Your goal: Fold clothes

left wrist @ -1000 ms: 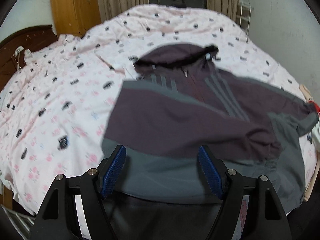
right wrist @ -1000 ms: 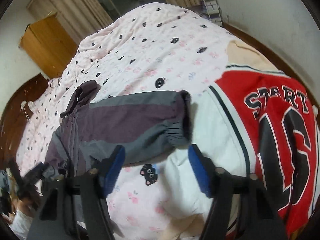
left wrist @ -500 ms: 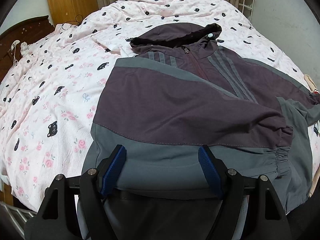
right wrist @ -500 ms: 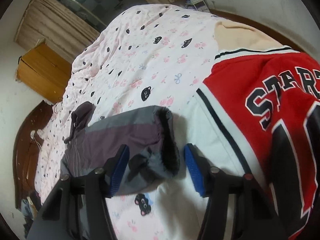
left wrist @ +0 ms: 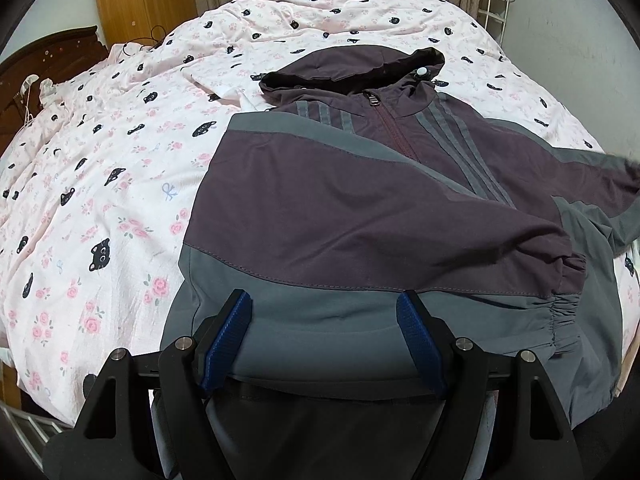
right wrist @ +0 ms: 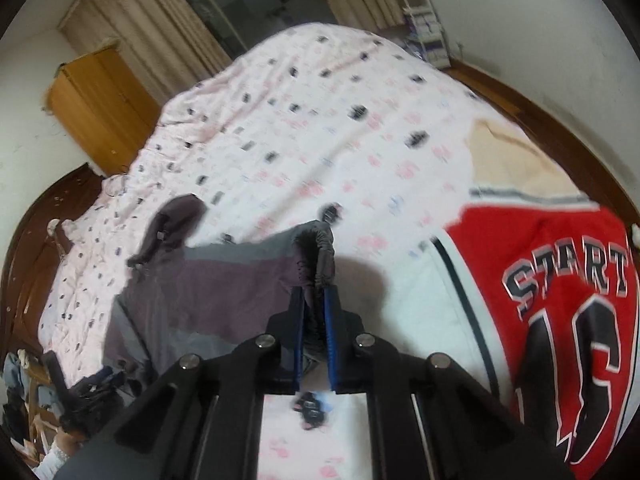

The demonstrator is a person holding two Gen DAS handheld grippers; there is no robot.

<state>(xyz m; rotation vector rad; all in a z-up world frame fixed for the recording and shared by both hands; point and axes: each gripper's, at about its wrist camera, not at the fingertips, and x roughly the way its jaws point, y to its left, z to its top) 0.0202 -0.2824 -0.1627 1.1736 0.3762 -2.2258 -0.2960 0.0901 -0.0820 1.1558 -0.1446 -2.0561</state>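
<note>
The hooded jacket (left wrist: 360,208), plum with grey panels and three grey stripes on each shoulder, lay face up on the bed (left wrist: 100,200), its hood (left wrist: 352,68) pointing toward the curtains (right wrist: 132,40) and its hem at the near edge. One sleeve (left wrist: 400,240) was folded across the chest, its gathered cuff (left wrist: 564,280) lying on the jacket's grey lower panel. The other sleeve (right wrist: 240,276) ran out to the side, and its elastic cuff (right wrist: 320,256) was lifted off the quilt, pinched between the blue pads (right wrist: 330,340) of the right gripper (right wrist: 314,304), whose jaws were pressed nearly together on the fabric. That view was blurred, so finer detail of the grip was hard to make out.

The left gripper (left wrist: 324,308) hung over the jacket's grey hem with its jaws spread wide and nothing between them; I could not tell if its fingertips (left wrist: 240,308) touched the cloth.

Under the jacket the bed wore a pale pink quilt printed with black cat faces and roses. Just beside the raised cuff, to the right, lay a red and white jersey (right wrist: 560,300) lettered START with large numerals below. A dark wooden headboard (left wrist: 48,64) stood on the left, a wooden wardrobe (right wrist: 100,108) beyond it, and a white wire rack (left wrist: 496,8) against the wall on the far right.
</note>
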